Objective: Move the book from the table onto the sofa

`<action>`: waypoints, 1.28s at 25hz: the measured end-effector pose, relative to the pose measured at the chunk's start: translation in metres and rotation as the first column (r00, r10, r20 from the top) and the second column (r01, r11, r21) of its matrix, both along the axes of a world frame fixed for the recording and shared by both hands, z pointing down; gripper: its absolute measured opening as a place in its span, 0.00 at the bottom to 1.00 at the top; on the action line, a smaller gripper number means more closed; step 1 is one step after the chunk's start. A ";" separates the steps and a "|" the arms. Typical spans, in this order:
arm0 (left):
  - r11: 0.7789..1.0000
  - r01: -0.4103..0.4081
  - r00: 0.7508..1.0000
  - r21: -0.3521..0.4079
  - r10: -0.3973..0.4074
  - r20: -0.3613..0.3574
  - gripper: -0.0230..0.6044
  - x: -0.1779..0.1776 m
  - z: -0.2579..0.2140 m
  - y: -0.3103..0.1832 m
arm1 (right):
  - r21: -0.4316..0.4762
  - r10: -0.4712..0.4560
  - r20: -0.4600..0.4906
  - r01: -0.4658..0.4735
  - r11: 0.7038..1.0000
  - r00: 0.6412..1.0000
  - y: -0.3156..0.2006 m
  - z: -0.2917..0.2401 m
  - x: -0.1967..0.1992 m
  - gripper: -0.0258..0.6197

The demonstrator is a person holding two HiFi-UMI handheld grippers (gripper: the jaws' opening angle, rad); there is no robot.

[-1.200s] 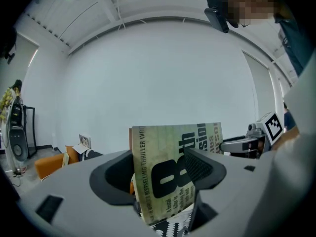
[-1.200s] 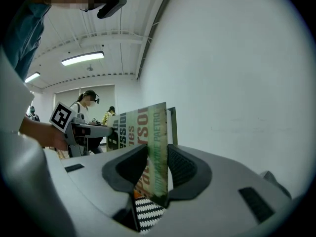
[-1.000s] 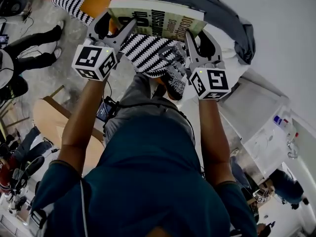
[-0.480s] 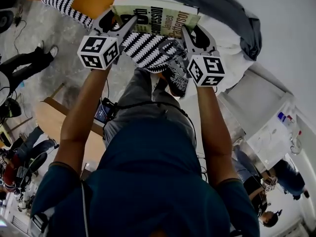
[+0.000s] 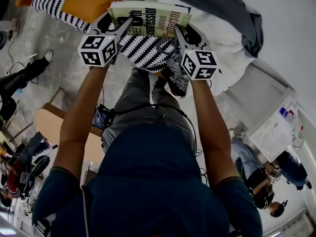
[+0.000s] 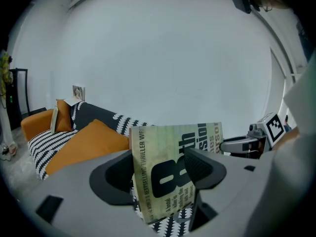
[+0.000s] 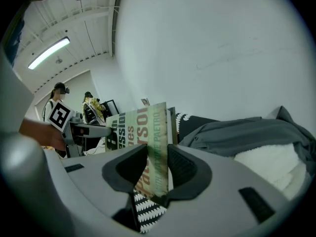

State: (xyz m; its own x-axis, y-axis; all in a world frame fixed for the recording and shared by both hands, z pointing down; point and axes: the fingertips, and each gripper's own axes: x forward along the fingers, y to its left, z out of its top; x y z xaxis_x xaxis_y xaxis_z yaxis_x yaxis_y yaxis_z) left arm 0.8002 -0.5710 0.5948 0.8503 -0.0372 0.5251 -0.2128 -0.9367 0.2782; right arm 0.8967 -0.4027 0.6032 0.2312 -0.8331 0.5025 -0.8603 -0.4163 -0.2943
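Observation:
The book (image 5: pixel 148 18), a pale green paperback with big dark letters, is held flat between both grippers above the sofa's black-and-white striped cover (image 5: pixel 145 51). My left gripper (image 5: pixel 118 27) is shut on its spine end, and the left gripper view shows the book (image 6: pixel 173 174) wedged between the pads of this left gripper (image 6: pixel 163 177). My right gripper (image 5: pixel 180 32) is shut on the other end. In the right gripper view the book's edge (image 7: pixel 150 132) stands clamped in that right gripper (image 7: pixel 157 169). An orange cushion (image 5: pixel 94 1) lies beyond the left gripper.
A grey cloth (image 5: pixel 217 9) and a white blanket (image 5: pixel 224 41) lie on the sofa to the right of the book. More orange cushions (image 6: pixel 84 144) sit at the left. People (image 7: pixel 57 100) stand in the room behind, and a wooden piece of furniture (image 5: pixel 49 125) is by my left leg.
Both grippers have sunk with the book toward the striped sofa cover, arms stretched further out. The grip on the book is the same.

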 end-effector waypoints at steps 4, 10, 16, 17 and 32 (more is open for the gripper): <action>1.000 -0.001 1.000 -0.026 0.002 0.030 0.52 -0.001 0.025 -0.008 | -0.027 0.004 0.027 -0.004 1.000 1.000 -0.008 0.023 -0.001 0.26; 0.997 0.002 0.998 -0.073 0.003 0.069 0.52 0.002 0.060 -0.014 | -0.067 0.007 0.057 -0.003 0.998 0.998 -0.015 0.054 0.001 0.26; 0.995 0.000 0.995 -0.099 0.010 0.103 0.52 0.002 0.092 -0.018 | -0.096 0.015 0.092 -0.006 0.995 0.996 -0.018 0.085 0.001 0.26; 0.995 -0.001 0.994 -0.103 0.013 0.109 0.52 0.002 0.097 -0.018 | -0.102 0.018 0.098 -0.008 0.995 0.995 -0.019 0.090 0.001 0.26; 0.984 -0.019 0.970 -0.176 0.061 0.237 0.52 0.003 0.193 -0.029 | -0.212 0.079 0.232 -0.029 0.977 0.970 -0.027 0.186 -0.005 0.26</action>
